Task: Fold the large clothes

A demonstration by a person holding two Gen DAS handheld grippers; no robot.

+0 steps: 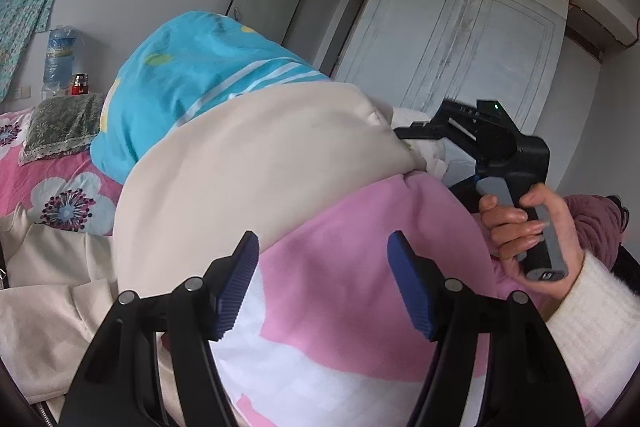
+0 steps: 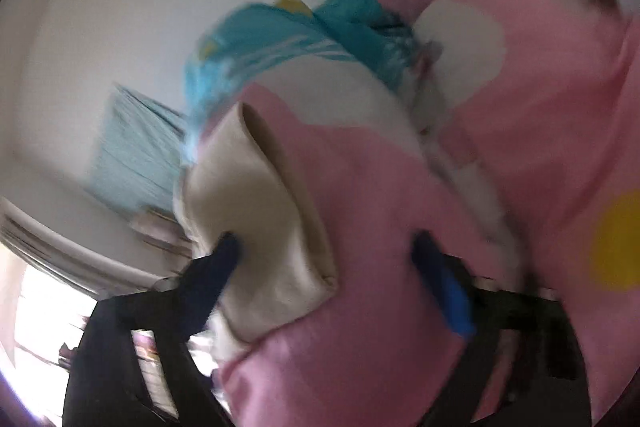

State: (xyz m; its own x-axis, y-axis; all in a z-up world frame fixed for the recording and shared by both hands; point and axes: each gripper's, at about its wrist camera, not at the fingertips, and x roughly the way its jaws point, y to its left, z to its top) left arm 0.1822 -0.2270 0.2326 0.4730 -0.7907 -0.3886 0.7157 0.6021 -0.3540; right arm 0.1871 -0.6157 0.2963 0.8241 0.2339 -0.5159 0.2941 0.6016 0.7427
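A cream garment [image 1: 240,167] lies heaped over a pink-and-white cloth [image 1: 340,307] and a blue patterned quilt [image 1: 192,75] on the bed. My left gripper [image 1: 324,259] hovers over the pink-and-white cloth, jaws apart, with the inner faces of both pads bare. A hand [image 1: 520,227] in a white sleeve holds my right gripper [image 1: 412,137], whose fingertips are buried in the crease between cream and pink cloth. The right wrist view is blurred. There my right gripper [image 2: 328,255] has a fold of the cream garment [image 2: 256,195] and pink cloth [image 2: 360,207] bunched between its fingers, and both tips sink into the fabric.
The bed's pink floral sheet [image 1: 60,195] shows at left, with a green pillow [image 1: 60,131]. A water bottle [image 1: 60,55] and a small red jar [image 1: 79,85] stand behind the pillow. White wardrobe doors [image 1: 480,47] and a doorway [image 1: 332,19] line the far wall.
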